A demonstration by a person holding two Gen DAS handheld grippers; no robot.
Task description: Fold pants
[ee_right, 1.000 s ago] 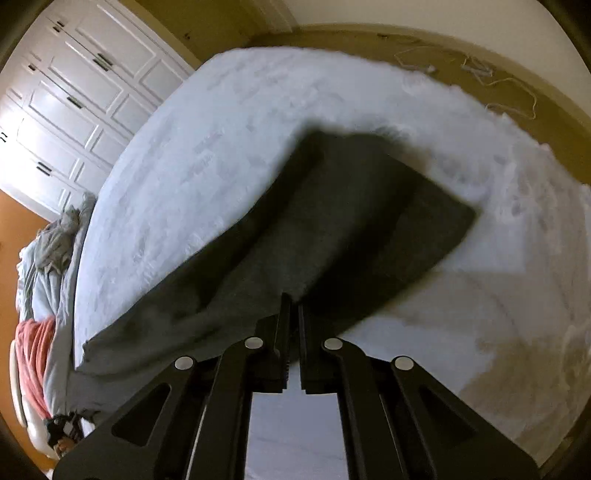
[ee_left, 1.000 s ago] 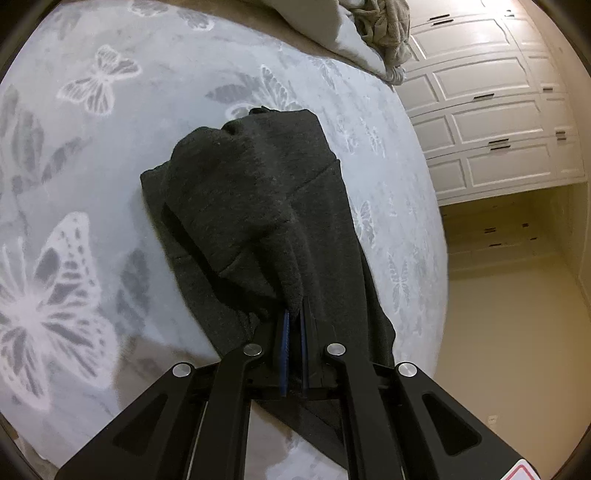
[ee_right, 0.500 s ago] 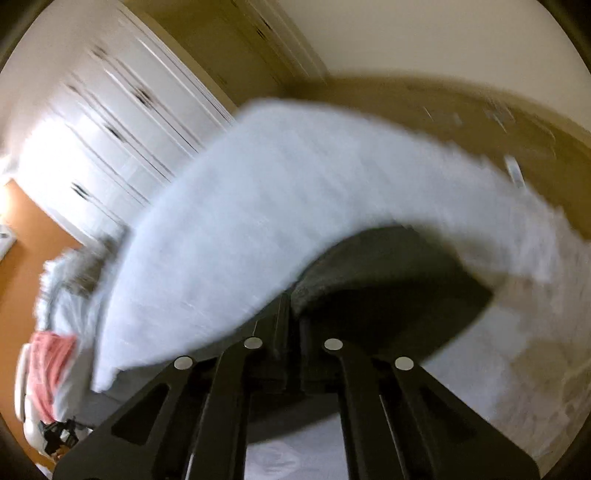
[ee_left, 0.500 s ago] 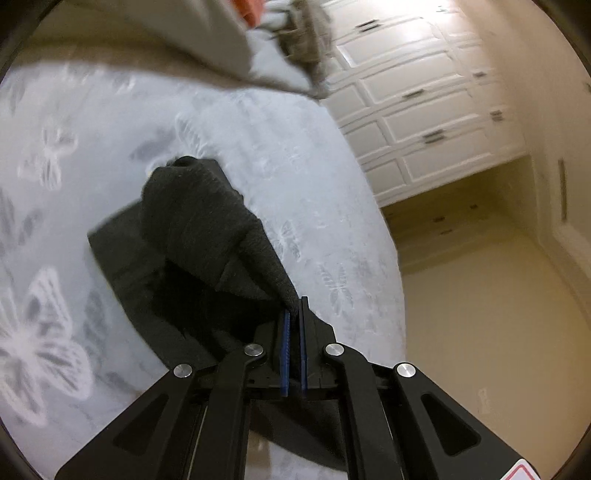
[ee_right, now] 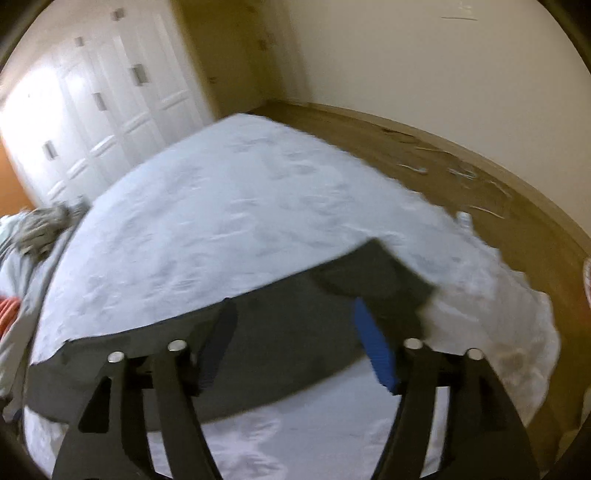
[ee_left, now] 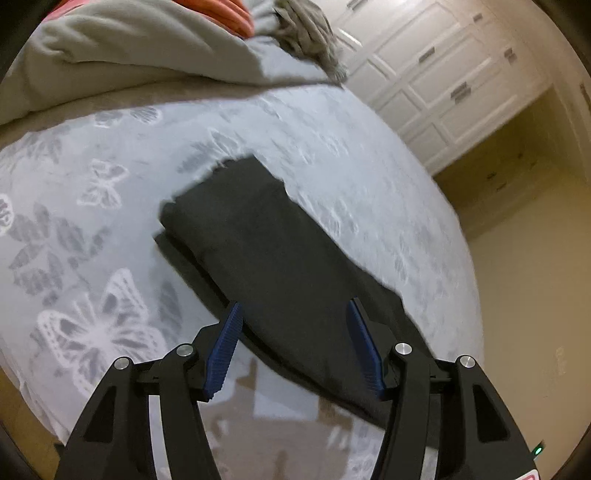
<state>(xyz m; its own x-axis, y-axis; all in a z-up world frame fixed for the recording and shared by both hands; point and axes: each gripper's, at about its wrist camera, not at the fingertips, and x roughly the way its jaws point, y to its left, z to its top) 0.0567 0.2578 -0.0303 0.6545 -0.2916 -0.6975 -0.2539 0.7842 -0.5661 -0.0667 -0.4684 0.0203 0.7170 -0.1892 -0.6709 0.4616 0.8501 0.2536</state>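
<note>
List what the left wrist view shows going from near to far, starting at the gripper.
Left gripper, jaws open with nothing between the pads → dark folded pants → butterfly-print bedspread → grey duvet → orange cloth.

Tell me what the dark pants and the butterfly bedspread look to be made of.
Pants: probably a soft knit or fleece, matte charcoal, limp folds without shine. Bedspread: seemingly plush or woven fabric, pale grey, with white butterflies in its surface; blur leaves the weave unclear.
</note>
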